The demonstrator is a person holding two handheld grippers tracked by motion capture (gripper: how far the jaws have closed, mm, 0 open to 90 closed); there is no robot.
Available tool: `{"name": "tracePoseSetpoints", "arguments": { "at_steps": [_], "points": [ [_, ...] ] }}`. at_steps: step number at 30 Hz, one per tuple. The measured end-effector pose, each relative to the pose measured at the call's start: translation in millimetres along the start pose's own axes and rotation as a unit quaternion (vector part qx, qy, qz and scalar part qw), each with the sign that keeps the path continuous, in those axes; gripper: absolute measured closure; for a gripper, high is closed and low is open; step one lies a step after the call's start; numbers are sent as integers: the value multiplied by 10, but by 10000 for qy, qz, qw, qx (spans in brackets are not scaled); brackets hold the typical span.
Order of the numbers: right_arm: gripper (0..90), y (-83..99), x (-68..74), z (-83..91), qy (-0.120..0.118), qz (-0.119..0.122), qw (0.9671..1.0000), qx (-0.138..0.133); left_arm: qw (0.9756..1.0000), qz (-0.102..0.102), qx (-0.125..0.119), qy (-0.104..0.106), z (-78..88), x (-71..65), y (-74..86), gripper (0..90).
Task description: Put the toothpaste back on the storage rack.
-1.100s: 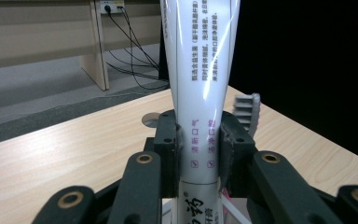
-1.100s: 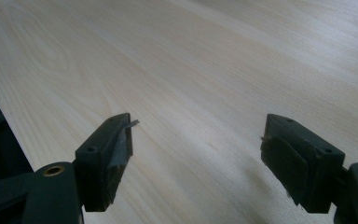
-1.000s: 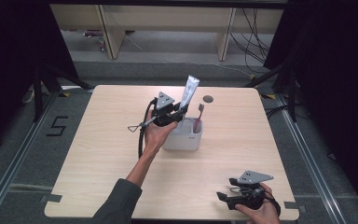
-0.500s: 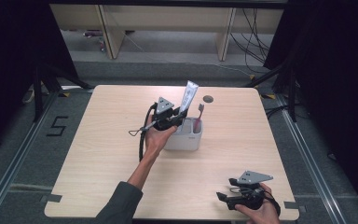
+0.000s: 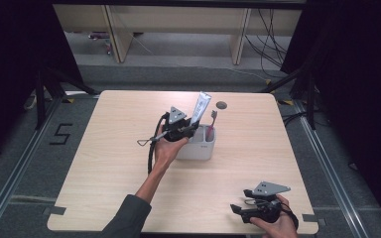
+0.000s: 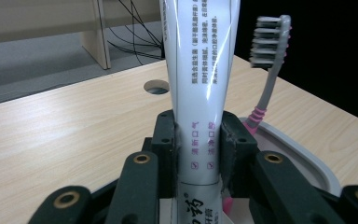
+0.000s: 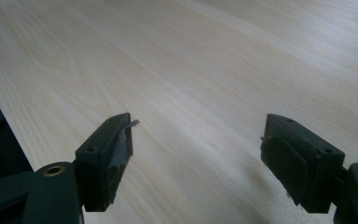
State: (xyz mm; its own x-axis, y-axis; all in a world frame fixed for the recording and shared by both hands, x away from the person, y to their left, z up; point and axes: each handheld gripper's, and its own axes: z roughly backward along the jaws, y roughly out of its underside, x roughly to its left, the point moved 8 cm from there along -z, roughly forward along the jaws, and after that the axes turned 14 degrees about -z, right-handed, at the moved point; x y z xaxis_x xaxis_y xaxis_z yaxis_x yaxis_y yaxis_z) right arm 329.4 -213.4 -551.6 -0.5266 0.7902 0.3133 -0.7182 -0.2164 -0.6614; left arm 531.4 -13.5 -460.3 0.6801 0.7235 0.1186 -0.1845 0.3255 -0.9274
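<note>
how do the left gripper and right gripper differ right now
The left gripper is shut on the toothpaste tube; the right gripper is open and holds nothing. The left is over the white holder mid-table; the right sits near the table's front edge. Both have black jaws.

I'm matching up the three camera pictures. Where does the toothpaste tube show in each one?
High view: the toothpaste tube stands tilted just above table centre, over the white holder, clamped by the left gripper.
Left gripper view: the tube rises up the middle between the jaws.
Right gripper view: bare tabletop, no tube.
Shared landmark: the toothbrush beside the tube.
</note>
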Motion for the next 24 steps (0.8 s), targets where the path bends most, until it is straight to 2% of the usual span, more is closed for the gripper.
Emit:
{"name": "tracePoseSetpoints", "arguments": {
  "at_steps": [6, 9, 12, 16, 17, 20, 22, 24],
  "points": [
    [256, 1, 0, -1, 4, 3, 10000, 1, 9998, -50, 176, -17, 13, -6, 34, 699],
    [256, 3, 4, -6, -14, 6, 10000, 5, 9998, -42, 167, -26, 34, 1, 26, 685],
    [256, 5, 5, -7, -23, -1, 10000, 22, 9995, -152, 263, -3, 59, 1, 29, 664],
    [256, 3, -2, -10, 8, 51, 10000, 3, 9995, -111, 290, 5, 81, 8, 51, 660],
    [256, 16, 14, -10, -18, -42, 10000, 53, 9995, -104, 306, -20, 89, 14, 59, 654],
    [255, 15, 16, -16, -21, -17, 10000, 44, 9998, 72, 181, -89, 132, 43, 43, 574],
    [256, 16, 16, -16, -20, -17, 10000, 45, 9998, 181, -28, -98, 184, 58, -23, 575],
    [256, 18, 11, -16, 6, -7, 10000, 50, 9998, 142, -52, -127, 239, 67, -74, 542]
  ]
}}
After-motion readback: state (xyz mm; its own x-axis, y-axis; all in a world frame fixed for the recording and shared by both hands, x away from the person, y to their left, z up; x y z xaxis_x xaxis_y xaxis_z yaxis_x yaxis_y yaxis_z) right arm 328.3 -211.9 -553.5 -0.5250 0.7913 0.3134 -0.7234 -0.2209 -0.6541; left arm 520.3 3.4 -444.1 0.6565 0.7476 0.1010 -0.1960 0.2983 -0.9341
